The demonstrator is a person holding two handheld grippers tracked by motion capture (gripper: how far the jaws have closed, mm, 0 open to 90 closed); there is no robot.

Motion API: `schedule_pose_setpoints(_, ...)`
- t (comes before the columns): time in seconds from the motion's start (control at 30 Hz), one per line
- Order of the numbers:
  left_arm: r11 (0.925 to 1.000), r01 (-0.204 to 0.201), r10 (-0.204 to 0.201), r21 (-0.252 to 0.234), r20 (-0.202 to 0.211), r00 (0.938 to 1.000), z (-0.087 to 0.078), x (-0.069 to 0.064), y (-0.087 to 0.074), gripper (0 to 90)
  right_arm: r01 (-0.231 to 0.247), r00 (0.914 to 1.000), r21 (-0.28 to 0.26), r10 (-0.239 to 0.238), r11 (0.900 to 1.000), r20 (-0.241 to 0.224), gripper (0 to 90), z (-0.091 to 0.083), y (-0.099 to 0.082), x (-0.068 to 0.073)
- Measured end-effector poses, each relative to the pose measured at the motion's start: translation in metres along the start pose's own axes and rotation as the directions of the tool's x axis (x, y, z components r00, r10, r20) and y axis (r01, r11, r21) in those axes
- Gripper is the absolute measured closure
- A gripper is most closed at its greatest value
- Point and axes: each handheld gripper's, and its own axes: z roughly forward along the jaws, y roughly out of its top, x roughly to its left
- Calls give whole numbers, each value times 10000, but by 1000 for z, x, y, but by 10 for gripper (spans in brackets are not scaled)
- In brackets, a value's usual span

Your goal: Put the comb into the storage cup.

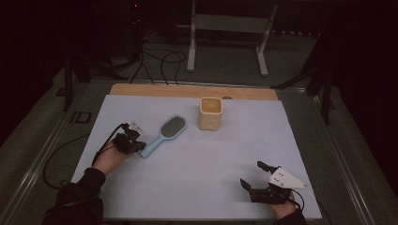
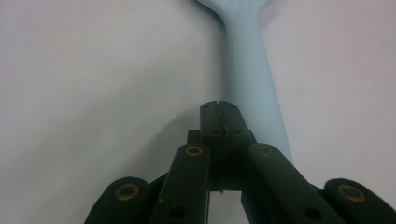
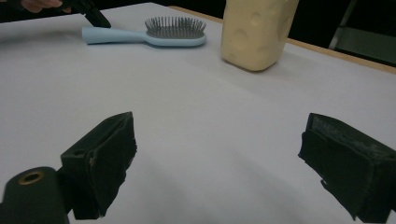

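A light blue hairbrush lies bristles up on the white table cover, its handle pointing toward the near left. My left gripper is shut with nothing between its jaws, its tip right at the end of the handle. In the left gripper view the closed jaws sit just left of the handle; I cannot tell whether they touch it. My right gripper rests open near the front right of the table. Its view shows the wide-apart jaws empty, with the hairbrush far off.
A cream-coloured cup with dimpled sides stands upright behind and right of the brush, also in the right gripper view as the cup. The white cover spans the table; a wooden strip runs along its far edge.
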Motion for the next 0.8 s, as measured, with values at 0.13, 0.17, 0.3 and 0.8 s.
schedule_pose_setpoints(0.13,9999,-122,122,45,100,9999,0,-5,0,900,13,10000,3,-13,10000,8,100,0,0,0)
schedule_pose_setpoints(0.17,9998,-210,209,35,226,9995,0,-8,1,900,25,10000,1,-25,10000,4,100,0,0,0)
schedule_pose_setpoints(0.3,9996,-253,249,81,377,9990,0,-11,2,900,29,10000,6,-29,10000,-3,100,0,0,0)
schedule_pose_setpoints(0.8,9983,585,-585,-20,234,9980,-10,-6,4,900,83,10000,-17,-83,10000,38,100,-1,0,0)
